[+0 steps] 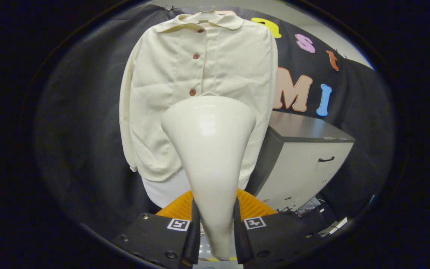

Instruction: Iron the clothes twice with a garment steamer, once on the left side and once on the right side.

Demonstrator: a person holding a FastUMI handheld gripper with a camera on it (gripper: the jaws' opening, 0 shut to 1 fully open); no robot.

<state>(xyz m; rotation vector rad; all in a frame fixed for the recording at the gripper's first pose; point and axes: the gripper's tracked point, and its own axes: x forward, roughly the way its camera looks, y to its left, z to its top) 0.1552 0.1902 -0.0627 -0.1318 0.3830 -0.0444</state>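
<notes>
My tool (217, 231) is clenched on the narrow handle of a cream garment steamer (209, 149), one finger pressing each side of it. The steamer's long axis runs straight ahead from the fingers: slim at the grip, widening like a funnel to a broad head that points away from me at the jacket (200, 97).

The jacket is pale cream, with a rounded collar and small brown buttons (192, 92) down the middle. It hangs front-on from a hanger (207, 10) against the dark booth wall, just beyond the steamer head. I cannot tell whether the head touches the cloth. The head sits over the lower middle of the jacket, below the lowest button I can see, so it covers that part from me.

To the right of the jacket stands a pale cabinet (304, 168) with a dark top and a drawer handle. Something orange and ribbed (252, 207) lies below the steamer, just ahead of the fingers.

My judgement of the risks: the handle is smooth and tapered, so it could slip or twist in the grip. The head sits at the middle, so a pass could drift and miss a side, or swing into the cabinet on the right.
</notes>
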